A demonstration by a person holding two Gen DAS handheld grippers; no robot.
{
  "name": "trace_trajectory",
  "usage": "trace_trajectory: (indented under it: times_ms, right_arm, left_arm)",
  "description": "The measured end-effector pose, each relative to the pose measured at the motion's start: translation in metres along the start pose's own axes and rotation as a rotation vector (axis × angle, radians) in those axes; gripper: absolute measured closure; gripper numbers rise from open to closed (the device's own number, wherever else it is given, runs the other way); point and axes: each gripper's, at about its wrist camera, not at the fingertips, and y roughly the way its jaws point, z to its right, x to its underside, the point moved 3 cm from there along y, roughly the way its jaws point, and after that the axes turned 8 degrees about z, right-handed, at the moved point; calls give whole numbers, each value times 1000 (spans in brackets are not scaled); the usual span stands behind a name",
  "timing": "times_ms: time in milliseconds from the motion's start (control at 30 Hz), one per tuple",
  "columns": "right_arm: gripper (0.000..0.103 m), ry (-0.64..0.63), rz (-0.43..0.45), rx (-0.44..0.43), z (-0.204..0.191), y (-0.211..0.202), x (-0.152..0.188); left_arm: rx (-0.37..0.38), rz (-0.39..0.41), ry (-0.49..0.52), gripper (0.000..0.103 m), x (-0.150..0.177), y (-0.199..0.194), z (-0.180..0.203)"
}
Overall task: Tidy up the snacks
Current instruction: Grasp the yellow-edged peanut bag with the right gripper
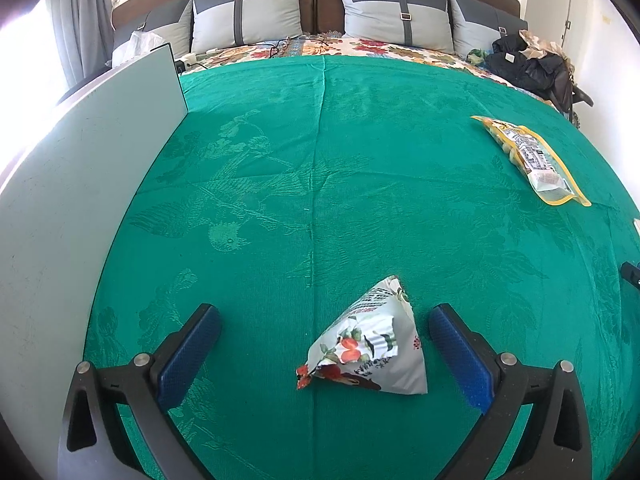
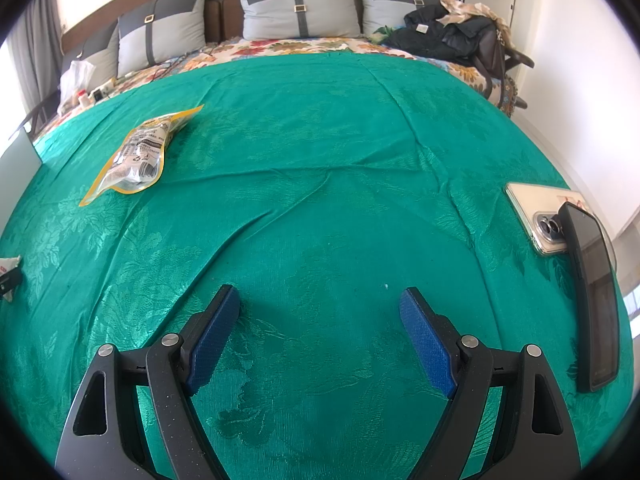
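Observation:
A crumpled white snack bag (image 1: 370, 346) with red and green print lies on the green bedspread (image 1: 320, 180), between the fingers of my left gripper (image 1: 325, 314), which is open and apart from it. A yellow-edged clear snack pouch (image 1: 528, 158) lies far right in the left wrist view; it also shows in the right wrist view (image 2: 138, 156), far left. My right gripper (image 2: 320, 300) is open and empty over bare green cloth (image 2: 320, 200). A corner of the white bag (image 2: 10, 262) shows at the right wrist view's left edge.
A pale flat board (image 1: 80, 184) lies along the bed's left side. Two phones, one pale (image 2: 540, 216) and one black (image 2: 592, 300), lie at the right. Grey pillows (image 1: 248, 12), a white plastic bag (image 1: 140, 42) and a pile of dark clothes (image 1: 528, 60) are at the headboard end.

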Motion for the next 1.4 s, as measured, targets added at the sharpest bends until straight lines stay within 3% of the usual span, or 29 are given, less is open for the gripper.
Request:
trace_trajectory:
  times_ms: [767, 867, 933, 1033, 1167, 1267, 1400]
  right_arm:
    - [17, 8, -1, 1, 5, 0, 0]
    - [17, 5, -19, -30, 5, 1, -5]
    - [17, 51, -7, -98, 0, -1, -21]
    - [17, 91, -9, -204, -27, 5, -60]
    - [18, 93, -98, -294, -81, 41, -105]
    - [18, 72, -165, -287, -114, 75, -124]
    - [16, 31, -275, -224, -147, 107, -125]
  left_arm:
    - [1, 0, 0, 0, 0, 0, 0]
    - [0, 1, 0, 0, 0, 0, 0]
    - [1, 1, -1, 0, 1, 0, -1]
    - [1, 1, 0, 0, 1, 0, -1]
    - [1, 1, -1, 0, 1, 1, -1]
    - [1, 1, -1, 0, 1, 1, -1]
    - [1, 1, -1, 0, 1, 0, -1]
